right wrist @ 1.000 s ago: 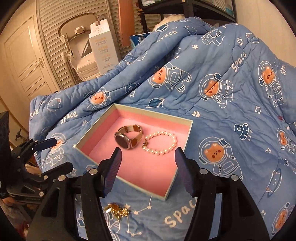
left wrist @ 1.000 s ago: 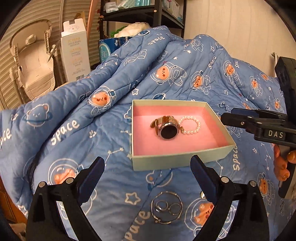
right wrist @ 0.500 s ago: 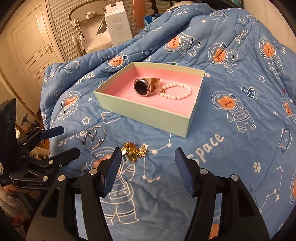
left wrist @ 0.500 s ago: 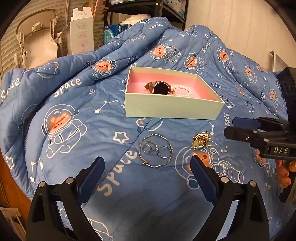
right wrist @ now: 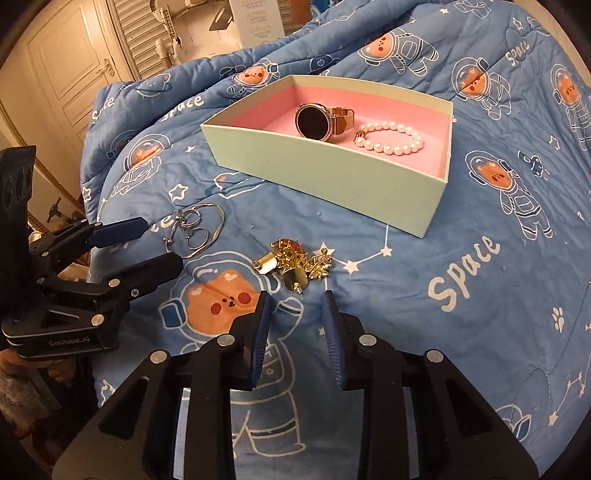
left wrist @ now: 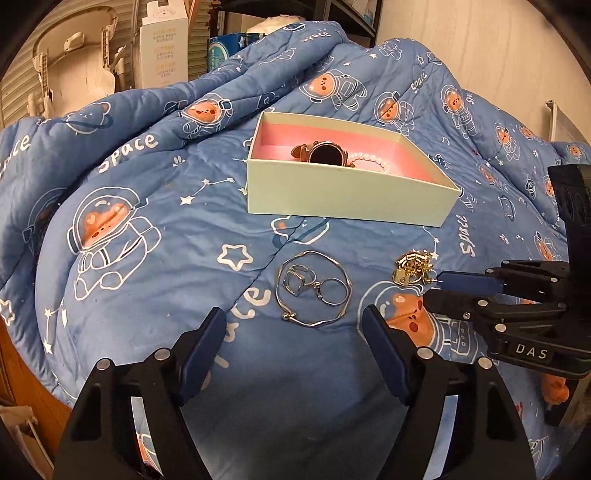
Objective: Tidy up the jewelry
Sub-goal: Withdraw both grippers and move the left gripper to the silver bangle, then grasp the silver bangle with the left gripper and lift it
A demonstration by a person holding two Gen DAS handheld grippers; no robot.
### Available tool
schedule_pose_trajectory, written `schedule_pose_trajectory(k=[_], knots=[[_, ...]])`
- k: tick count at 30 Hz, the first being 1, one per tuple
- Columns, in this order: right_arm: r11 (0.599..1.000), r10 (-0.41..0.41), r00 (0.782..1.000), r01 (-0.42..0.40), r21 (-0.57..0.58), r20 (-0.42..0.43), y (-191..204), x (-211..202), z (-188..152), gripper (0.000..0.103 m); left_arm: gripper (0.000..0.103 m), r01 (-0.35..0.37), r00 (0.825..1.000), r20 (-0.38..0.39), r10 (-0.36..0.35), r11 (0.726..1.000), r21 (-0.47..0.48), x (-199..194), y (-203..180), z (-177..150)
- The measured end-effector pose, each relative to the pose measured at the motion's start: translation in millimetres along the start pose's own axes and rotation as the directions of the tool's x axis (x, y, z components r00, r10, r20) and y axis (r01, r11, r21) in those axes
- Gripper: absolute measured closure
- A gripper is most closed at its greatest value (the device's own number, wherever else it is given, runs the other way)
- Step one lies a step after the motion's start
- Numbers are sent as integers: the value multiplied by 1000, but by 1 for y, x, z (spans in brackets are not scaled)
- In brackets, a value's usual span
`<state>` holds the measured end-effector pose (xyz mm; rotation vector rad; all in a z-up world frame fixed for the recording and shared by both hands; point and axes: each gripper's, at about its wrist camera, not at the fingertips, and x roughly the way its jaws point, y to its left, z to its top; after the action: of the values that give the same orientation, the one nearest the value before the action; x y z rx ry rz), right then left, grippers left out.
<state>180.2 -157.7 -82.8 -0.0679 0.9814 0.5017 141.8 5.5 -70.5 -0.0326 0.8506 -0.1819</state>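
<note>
A pale green box (left wrist: 347, 199) (right wrist: 325, 173) with a pink lining sits on the blue quilt. It holds a rose-gold watch (left wrist: 325, 153) (right wrist: 314, 122) and a pearl bracelet (left wrist: 369, 162) (right wrist: 388, 138). In front of it lie a silver bangle with rings (left wrist: 314, 291) (right wrist: 195, 229) and a heap of gold earrings (left wrist: 412, 267) (right wrist: 295, 266). My left gripper (left wrist: 295, 332) (right wrist: 155, 243) is open and empty, just short of the silver bangle. My right gripper (right wrist: 297, 314) (left wrist: 432, 290) is open and empty, its tips just short of the gold heap.
The blue space-print quilt (left wrist: 147, 229) (right wrist: 480, 258) rises in folds behind the box. A white carton (left wrist: 162, 44), a baby seat (left wrist: 74, 62) and a dark shelf (left wrist: 295, 14) stand beyond it. A panelled door (right wrist: 66, 74) is at the left.
Both grippers have pulled back from over the box and come down low to the quilt. The silver bangle and the gold heap now lie just ahead of their tips. The right jaws have narrowed.
</note>
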Motion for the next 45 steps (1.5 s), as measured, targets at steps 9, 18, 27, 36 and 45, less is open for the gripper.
schedule_pose_trajectory(k=[9,18,27,36,45], knots=[[1000,0,1000,0,30,8,-4,9,11,80,29,3,1000,-12,-3,999,47,14,-5,6],[999,5,1000,-6,48,15,-8,7,8,89,34,-4,1000,-19,5,996,88,23,-9,12],[998,3,1000,-5,69,28,-8,6,6,89,55,1,1000,2,-2,997,81,21,-7,14],[996,27,999,-30,81,38,-10,-2,2,89,55,19,1000,20,-20,999,47,9,-8,11],[986,108,992,-114,118,62,-12,-20,-4,89,55,44,997,58,-45,999,28,-16,-10,11]])
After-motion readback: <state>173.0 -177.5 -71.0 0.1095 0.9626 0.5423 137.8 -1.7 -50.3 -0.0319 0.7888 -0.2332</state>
